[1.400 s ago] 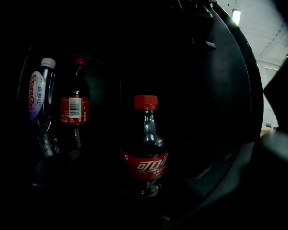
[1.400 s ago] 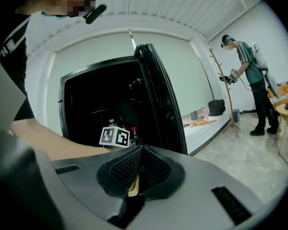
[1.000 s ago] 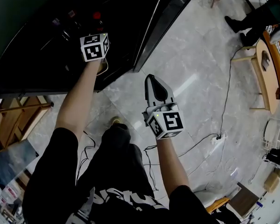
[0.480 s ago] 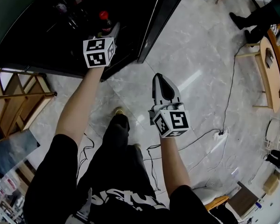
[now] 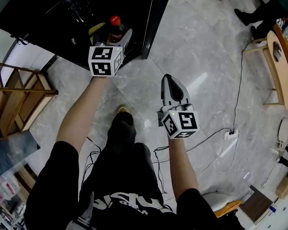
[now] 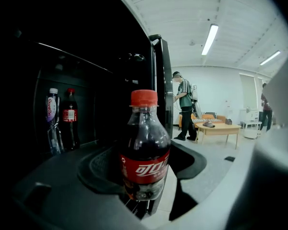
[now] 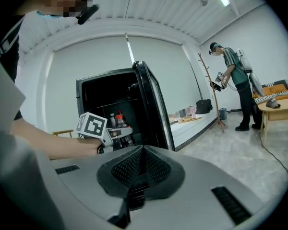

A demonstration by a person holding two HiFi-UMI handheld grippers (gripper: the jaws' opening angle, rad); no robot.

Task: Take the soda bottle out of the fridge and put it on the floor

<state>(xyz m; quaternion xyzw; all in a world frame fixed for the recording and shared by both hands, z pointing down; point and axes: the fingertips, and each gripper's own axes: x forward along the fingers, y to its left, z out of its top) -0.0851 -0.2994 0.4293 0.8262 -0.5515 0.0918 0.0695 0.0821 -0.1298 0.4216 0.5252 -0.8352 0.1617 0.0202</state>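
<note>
Soda bottle [image 6: 145,147] stood upright, red cap on top, clamped between jaws of left gripper [image 5: 121,38]. Bottle hung at mouth of open black fridge [image 5: 43,18], beside its door [image 5: 156,18], not yet on floor [image 5: 206,56]. 2 others, cola bottle [image 6: 69,121] and clear bottle [image 6: 52,123], stood side by side deeper inside. Right gripper [image 5: 169,80] hung over floor, apart from fridge, jaws pressed together, nothing between. Person [image 6: 185,107] stood near wooden table [image 6: 216,127] across room.
</note>
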